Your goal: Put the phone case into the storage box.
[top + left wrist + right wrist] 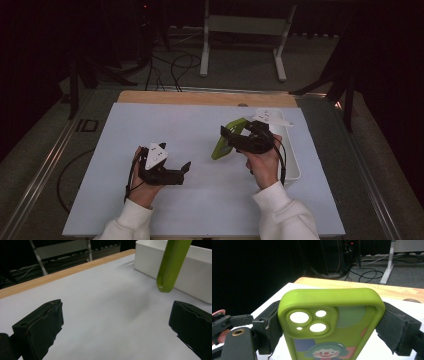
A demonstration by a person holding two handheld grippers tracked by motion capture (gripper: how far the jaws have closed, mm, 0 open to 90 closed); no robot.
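One green phone case [226, 140] is counted, together with one white bin [294, 165], two grippers and two hands. The case is clamped by its two long edges between the jaws of the right gripper [231, 137], as is seen in the right gripper view, where the case [332, 325] stands upright with its camera cut-outs toward the lens and a printed clown face on the inner side. In the high view the case is held tilted above the white table sheet [150, 125], just left of the bin, its lower end pointing down toward the sheet; whether that end touches the sheet cannot be told. The right hand [264, 165] is wrapped around the gripper's body, in front of the bin's near left wall.

The left gripper [185, 170] is held low over the sheet, well apart from the case, by the left hand [142, 190]; its jaws are spread wide with nothing between them. In the left gripper view only bare sheet lies between the two black jaws, and the case [172, 265] hangs farther off in front of the bin [197, 277].

Beyond the sheet, a wooden table edge [205, 97] is seen, and on the floor behind it one white frame [245, 30] and loose cables [175, 65]. Nothing lies on the sheet between the two grippers.
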